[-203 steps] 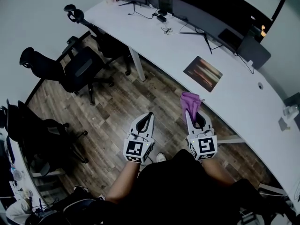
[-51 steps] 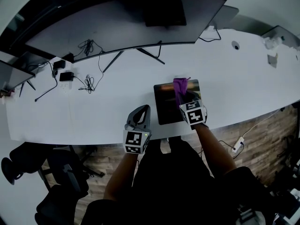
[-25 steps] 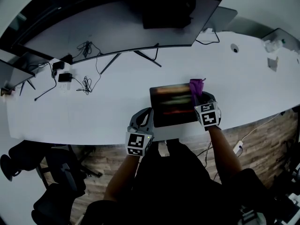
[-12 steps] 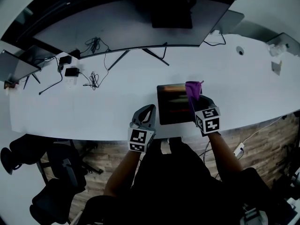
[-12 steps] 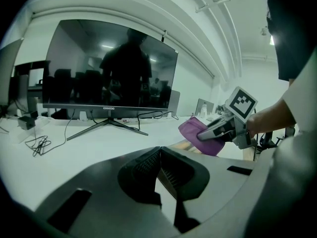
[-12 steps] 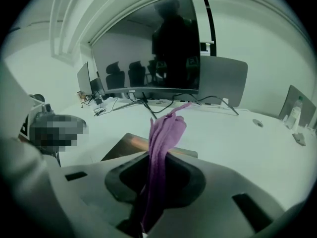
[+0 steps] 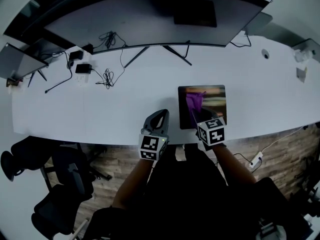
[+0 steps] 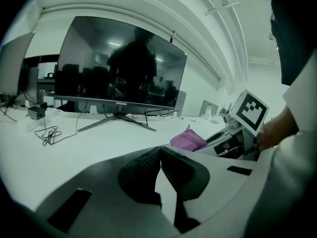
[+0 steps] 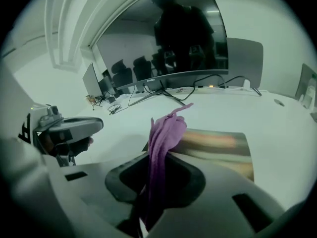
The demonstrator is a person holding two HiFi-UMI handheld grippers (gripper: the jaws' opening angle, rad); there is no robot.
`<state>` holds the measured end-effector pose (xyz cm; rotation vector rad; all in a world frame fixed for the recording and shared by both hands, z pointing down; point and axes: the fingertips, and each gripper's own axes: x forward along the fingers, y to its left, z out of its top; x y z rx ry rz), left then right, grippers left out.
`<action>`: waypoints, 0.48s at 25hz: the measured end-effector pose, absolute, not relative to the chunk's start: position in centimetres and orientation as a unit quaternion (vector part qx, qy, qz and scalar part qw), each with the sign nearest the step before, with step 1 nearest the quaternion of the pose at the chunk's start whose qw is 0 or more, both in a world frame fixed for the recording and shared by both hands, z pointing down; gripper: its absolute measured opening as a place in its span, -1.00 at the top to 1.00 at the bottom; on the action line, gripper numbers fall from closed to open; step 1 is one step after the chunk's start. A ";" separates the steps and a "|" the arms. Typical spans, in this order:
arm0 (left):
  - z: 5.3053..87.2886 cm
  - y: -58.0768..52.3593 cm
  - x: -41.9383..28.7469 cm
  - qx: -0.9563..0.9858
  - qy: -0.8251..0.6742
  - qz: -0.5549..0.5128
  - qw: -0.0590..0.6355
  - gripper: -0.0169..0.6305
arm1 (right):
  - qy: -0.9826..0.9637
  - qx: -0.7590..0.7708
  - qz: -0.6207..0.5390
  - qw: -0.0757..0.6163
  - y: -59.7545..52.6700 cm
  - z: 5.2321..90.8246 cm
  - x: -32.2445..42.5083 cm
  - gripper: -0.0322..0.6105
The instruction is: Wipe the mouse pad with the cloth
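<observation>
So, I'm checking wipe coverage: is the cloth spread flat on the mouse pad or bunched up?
Bunched. The purple cloth is a narrow gathered strip clamped in the right gripper's fingers, over the mouse pad.

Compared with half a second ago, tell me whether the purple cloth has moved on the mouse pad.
Yes. The purple cloth has slid left, from the mouse pad's right side to its left half.

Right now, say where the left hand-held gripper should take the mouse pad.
Probably its left edge, coming in low from the left. The mouse pad lies flat on the desk, so only an edge can be pinched, and that edge faces the left hand-held gripper. The right hand-held gripper holds the cloth.
</observation>
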<state>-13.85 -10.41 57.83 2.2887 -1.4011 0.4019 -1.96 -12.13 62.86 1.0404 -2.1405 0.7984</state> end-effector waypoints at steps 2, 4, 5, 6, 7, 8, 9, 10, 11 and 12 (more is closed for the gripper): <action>57.8 -10.3 -14.7 0.821 -0.510 0.144 0.212 0.88 | -0.811 0.387 0.313 0.307 -11.8 63.1 -3.1 0.67; 57.5 -10.3 -15.4 0.819 -0.512 0.146 0.213 0.88 | -0.812 0.382 0.323 0.302 -11.6 63.3 -4.1 0.67; 57.5 -10.2 -15.6 0.819 -0.512 0.147 0.213 0.88 | -0.812 0.379 0.327 0.301 -11.4 63.4 -4.6 0.67; 57.5 -10.1 -15.9 0.819 -0.512 0.148 0.214 0.88 | -0.812 0.376 0.330 0.301 -11.3 63.6 -5.0 0.67; 57.5 -10.1 -16.1 0.818 -0.512 0.147 0.217 0.88 | -0.811 0.374 0.333 0.301 -11.1 63.8 -5.4 0.67; 57.5 -10.1 -16.3 0.817 -0.512 0.145 0.221 0.88 | -0.810 0.373 0.336 0.302 -11.0 64.0 -5.6 0.67; 57.4 -10.1 -16.5 0.817 -0.512 0.142 0.224 0.88 | -0.808 0.373 0.339 0.303 -10.9 64.3 -5.8 0.67; 57.3 -10.1 -16.6 0.817 -0.512 0.140 0.224 0.88 | -0.806 0.376 0.342 0.303 -10.8 64.6 -5.8 0.67; 57.1 -10.2 -16.6 0.818 -0.511 0.139 0.223 0.88 | -0.803 0.379 0.344 0.303 -10.9 64.8 -5.8 0.67; 57.0 -10.2 -16.7 0.819 -0.510 0.140 0.222 0.88 | -0.801 0.384 0.346 0.303 -11.0 65.0 -5.6 0.67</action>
